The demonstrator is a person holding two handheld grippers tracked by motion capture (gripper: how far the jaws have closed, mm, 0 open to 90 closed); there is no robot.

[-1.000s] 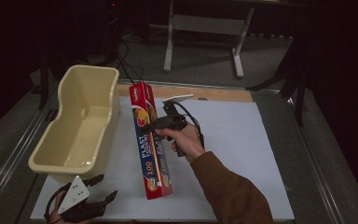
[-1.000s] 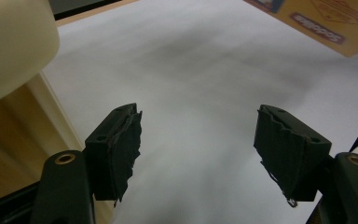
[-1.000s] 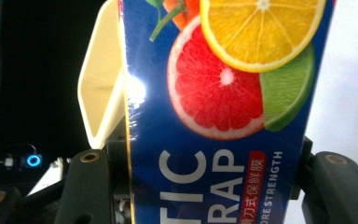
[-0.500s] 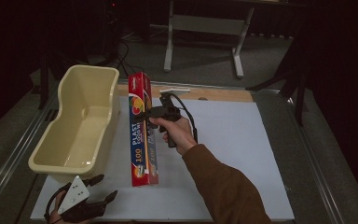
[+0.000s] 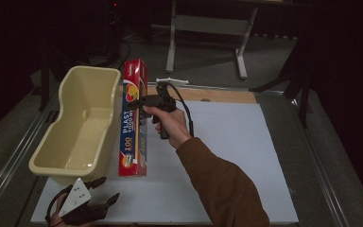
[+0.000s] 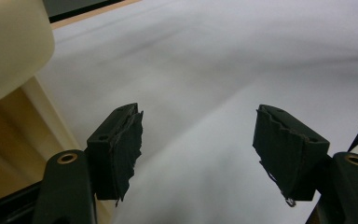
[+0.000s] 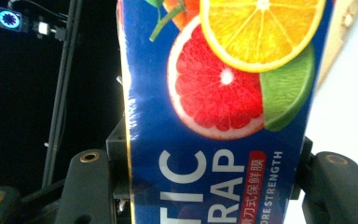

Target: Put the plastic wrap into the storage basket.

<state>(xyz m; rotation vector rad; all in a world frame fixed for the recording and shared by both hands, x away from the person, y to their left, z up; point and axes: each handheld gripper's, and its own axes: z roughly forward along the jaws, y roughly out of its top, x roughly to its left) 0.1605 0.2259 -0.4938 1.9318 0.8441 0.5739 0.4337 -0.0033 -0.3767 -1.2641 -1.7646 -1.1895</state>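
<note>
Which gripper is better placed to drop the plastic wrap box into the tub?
Right. The right gripper is already shut on the plastic wrap box, held beside the cream tub. The left gripper sits open and holds nothing, low at the near table edge.

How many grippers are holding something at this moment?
1. The right gripper, raised over the white mat beside the tub, is clamped on the wrap box. The left gripper, at the near left corner, is open with nothing between its jaws.

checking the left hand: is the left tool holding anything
No, the left tool is open, with just white table surface between its jaws.
</note>
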